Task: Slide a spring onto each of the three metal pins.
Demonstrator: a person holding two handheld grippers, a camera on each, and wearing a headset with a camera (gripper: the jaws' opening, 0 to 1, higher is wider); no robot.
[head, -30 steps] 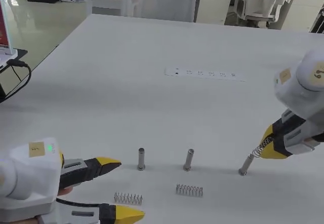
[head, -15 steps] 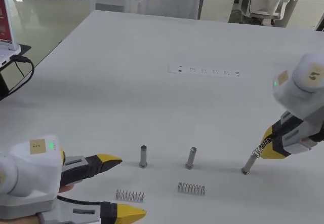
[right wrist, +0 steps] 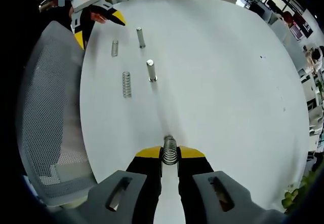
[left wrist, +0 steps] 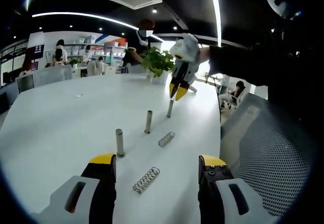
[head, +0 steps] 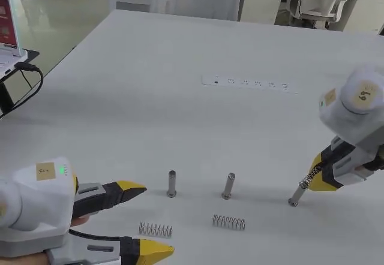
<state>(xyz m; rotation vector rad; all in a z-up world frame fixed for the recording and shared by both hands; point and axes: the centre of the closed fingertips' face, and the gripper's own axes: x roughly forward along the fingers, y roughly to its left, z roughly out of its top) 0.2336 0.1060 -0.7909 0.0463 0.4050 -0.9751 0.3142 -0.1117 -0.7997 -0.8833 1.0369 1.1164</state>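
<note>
Thin coiled steel spring [right wrist: 170, 150], likely light and squashy, best held lightly across its coils, is pinched in the closed yellow-tipped right gripper [head: 317, 180], lower right, meeting 1 leaning metal pin [head: 295, 196]; left gripper [left wrist: 157, 160] gapes, empty.

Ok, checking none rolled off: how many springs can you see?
3. One spring lies before the left pin, another spring before the middle pin, and the right gripper is shut on the third spring, at the right pin.

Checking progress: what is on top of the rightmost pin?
A spring, clamped in the right gripper, sits at the upper end of the rightmost pin. The coils cover the pin's tip, so how far it is threaded cannot be seen.
</note>
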